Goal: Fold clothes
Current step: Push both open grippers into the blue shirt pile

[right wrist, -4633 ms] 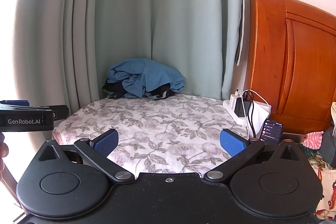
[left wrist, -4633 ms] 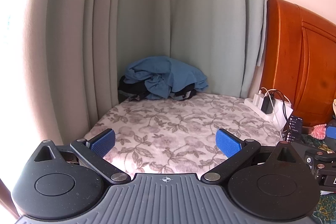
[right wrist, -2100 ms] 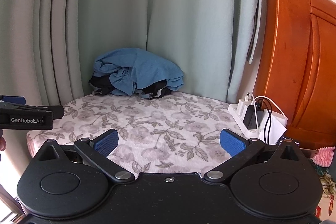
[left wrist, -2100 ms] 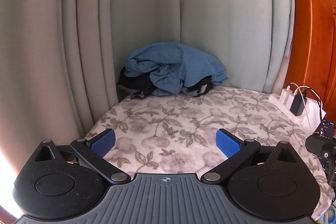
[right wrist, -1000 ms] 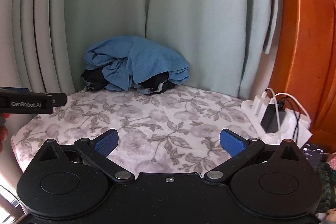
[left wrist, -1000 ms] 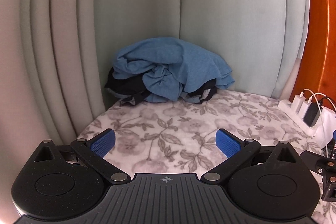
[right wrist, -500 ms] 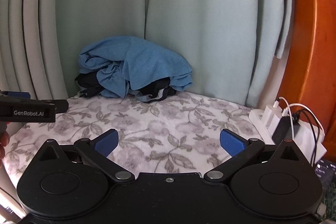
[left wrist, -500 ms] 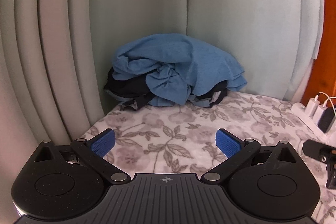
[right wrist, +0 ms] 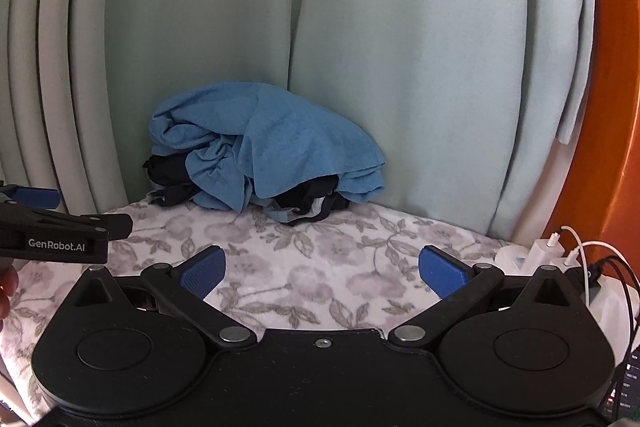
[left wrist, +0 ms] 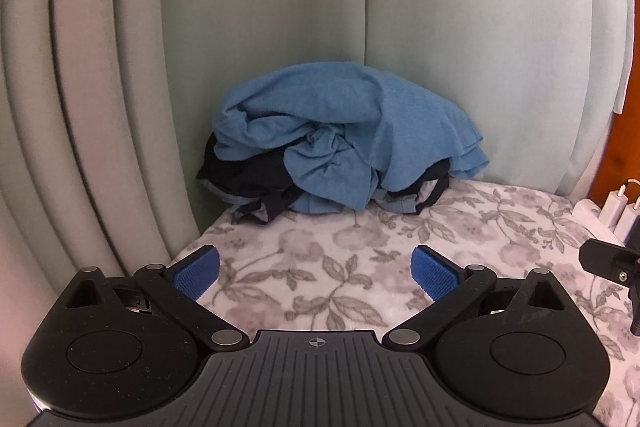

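A crumpled blue garment [left wrist: 360, 131] lies heaped over a black garment [left wrist: 240, 171] at the far edge of the floral bed cover [left wrist: 320, 247], against the curtain. The pile also shows in the right wrist view [right wrist: 280, 147]. My left gripper [left wrist: 316, 273] is open and empty, low over the cover, short of the pile. My right gripper [right wrist: 322, 273] is open and empty too, to the right of the left one. The left gripper's side shows at the left of the right wrist view [right wrist: 60, 231].
Pale green curtains [left wrist: 260, 27] hang behind and left of the pile. An orange wooden headboard [right wrist: 616, 107] stands at the right. A white power strip with chargers and cables [right wrist: 560, 251] lies at the cover's right edge.
Both grippers have moved forward toward the pile of clothes, which now looks larger. Both stay open and empty.
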Available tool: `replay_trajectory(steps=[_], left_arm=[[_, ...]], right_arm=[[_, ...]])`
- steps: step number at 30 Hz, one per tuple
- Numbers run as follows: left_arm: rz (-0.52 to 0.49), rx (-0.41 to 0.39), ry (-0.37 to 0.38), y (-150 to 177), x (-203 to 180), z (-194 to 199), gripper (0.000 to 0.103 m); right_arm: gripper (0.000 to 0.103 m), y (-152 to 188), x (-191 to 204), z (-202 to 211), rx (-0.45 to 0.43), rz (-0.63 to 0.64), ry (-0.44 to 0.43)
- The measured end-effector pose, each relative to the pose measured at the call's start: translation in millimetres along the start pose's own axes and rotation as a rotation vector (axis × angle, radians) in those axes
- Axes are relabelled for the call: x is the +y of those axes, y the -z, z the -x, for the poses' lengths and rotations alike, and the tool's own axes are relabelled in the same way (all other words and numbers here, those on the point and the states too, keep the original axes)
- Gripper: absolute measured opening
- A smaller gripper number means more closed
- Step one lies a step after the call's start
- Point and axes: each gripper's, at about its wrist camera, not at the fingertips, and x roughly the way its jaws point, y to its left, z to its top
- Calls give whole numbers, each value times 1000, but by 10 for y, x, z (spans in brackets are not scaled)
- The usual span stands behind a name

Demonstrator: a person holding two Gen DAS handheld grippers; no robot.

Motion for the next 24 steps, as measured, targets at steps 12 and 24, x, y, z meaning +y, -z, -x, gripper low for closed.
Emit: replay_trajectory(steps=[12, 24], left_arm=[[5, -19, -18, -255, 94, -452, 103], [6, -18, -44, -376, 114, -738, 103]], right_arm=[[102, -114, -61, -206, -13, 4, 8], [102, -261, -65, -485, -15, -6, -5]])
